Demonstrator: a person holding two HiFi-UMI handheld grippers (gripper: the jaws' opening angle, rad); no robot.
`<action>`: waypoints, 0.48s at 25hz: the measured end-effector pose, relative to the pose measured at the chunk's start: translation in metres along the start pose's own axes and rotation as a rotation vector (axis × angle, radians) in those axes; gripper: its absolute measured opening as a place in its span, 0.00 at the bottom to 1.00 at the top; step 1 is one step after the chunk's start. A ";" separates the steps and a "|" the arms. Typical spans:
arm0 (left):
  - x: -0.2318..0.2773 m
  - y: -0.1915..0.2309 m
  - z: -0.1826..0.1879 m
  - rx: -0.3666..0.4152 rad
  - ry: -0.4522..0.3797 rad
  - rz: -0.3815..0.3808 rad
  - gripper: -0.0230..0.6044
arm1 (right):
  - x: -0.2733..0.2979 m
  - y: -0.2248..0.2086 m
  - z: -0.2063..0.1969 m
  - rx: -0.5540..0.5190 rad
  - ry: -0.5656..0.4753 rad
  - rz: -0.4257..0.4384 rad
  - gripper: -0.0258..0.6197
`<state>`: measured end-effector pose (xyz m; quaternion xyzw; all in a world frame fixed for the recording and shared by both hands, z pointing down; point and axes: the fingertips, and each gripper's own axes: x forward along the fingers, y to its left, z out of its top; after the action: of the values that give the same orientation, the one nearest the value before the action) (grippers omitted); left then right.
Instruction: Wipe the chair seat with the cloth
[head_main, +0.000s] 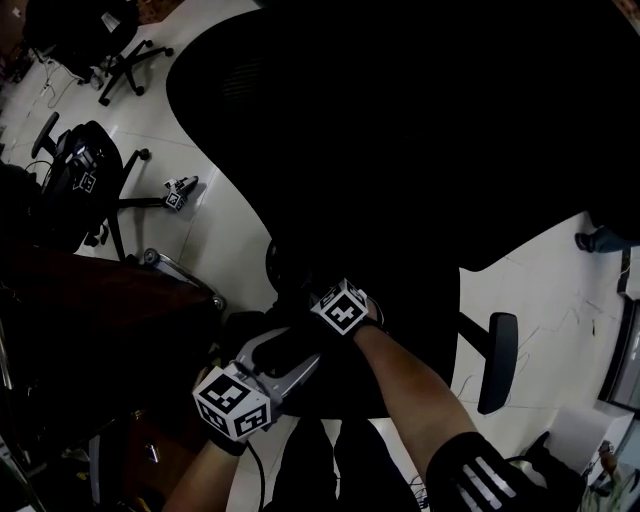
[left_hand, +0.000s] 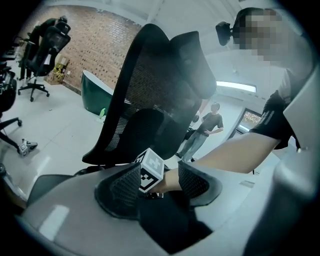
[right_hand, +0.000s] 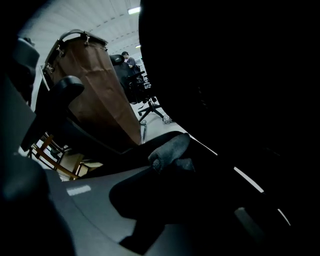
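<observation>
The black office chair fills the head view, with its mesh back (head_main: 420, 120) above and its dark seat (head_main: 410, 340) below. My right gripper (head_main: 318, 292) reaches low over the seat's left side, its jaws lost in the dark. In the right gripper view a rolled grey cloth (right_hand: 169, 148) sits at my right gripper (right_hand: 175, 162), which seems shut on it. My left gripper (head_main: 298, 352) hangs just behind the right one. Its mesh pads (left_hand: 125, 186) stand apart, so my left gripper (left_hand: 159, 182) is open and holds nothing; the right gripper's marker cube (left_hand: 150, 170) shows between them.
A brown table (head_main: 100, 300) stands close on the left. Other black chairs (head_main: 82, 170) and a small device (head_main: 180, 192) are on the white floor beyond. The chair's armrest (head_main: 497, 362) juts out at the right. A person (left_hand: 207, 127) stands far off.
</observation>
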<state>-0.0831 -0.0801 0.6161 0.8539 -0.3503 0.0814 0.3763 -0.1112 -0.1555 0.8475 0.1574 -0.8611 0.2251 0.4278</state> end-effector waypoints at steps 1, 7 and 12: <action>0.002 -0.001 -0.002 0.000 0.006 -0.002 0.45 | -0.005 -0.007 -0.009 -0.003 0.018 -0.017 0.10; 0.016 -0.014 -0.007 0.006 0.034 -0.028 0.45 | -0.059 -0.073 -0.096 0.030 0.153 -0.154 0.09; 0.027 -0.027 -0.011 0.018 0.056 -0.051 0.45 | -0.121 -0.124 -0.165 0.132 0.226 -0.276 0.09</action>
<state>-0.0443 -0.0740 0.6187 0.8633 -0.3172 0.0988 0.3800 0.1271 -0.1651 0.8692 0.2756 -0.7610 0.2366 0.5375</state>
